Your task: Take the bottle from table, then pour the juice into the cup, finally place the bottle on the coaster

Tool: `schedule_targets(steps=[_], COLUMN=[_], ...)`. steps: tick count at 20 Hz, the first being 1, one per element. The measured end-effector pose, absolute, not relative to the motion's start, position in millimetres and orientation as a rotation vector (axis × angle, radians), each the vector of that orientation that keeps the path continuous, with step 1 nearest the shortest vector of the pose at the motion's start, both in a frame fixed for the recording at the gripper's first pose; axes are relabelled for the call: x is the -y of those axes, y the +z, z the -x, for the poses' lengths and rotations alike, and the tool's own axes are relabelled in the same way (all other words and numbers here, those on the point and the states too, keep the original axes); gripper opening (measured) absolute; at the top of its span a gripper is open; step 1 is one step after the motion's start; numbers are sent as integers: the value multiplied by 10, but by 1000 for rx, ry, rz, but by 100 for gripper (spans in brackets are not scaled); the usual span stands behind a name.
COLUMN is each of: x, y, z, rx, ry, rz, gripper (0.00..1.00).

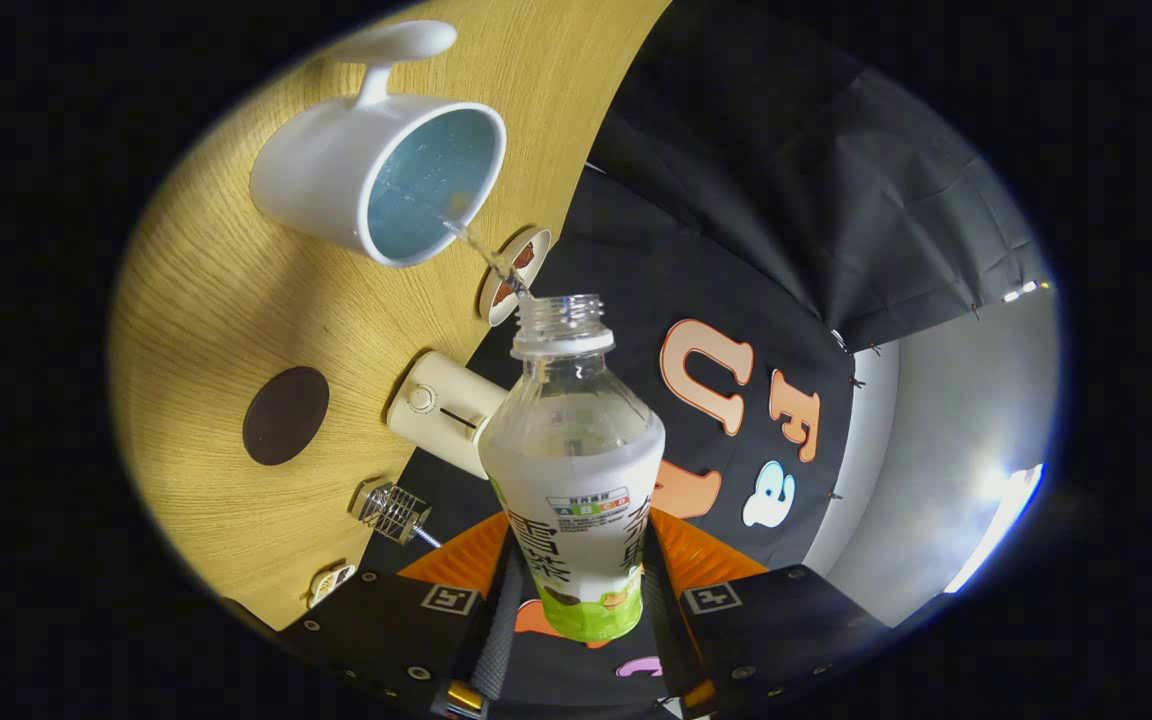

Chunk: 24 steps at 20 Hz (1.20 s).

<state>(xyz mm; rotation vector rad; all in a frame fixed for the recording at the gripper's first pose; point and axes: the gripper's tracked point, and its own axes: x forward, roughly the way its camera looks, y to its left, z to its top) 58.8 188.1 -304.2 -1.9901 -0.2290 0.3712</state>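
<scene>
While tool-clamped (576, 600), clear uncapped bottle (576, 470)

Count on and over the wooden tabletop (216, 300):
- One clear plastic bottle with a white and green label (576, 470), uncapped, clamped between both fingers of the one tongs (576, 610).
- One white mug with a blue inside (376, 175).
- One dark round coaster (285, 415).
- One cream cylindrical device (439, 403).
- One small metal wire piece (391, 510).

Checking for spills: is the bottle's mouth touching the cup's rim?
Apart. The gripper view shows a gap between bottle mouth and cup, crossed by the poured stream.
</scene>
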Motion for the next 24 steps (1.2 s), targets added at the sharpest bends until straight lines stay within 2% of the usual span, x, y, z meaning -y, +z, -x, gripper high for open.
schedule_targets(steps=[24], x=[-2059], y=[-2864], z=[-642], rx=[304], ry=[382], rz=[2027], gripper=[60])
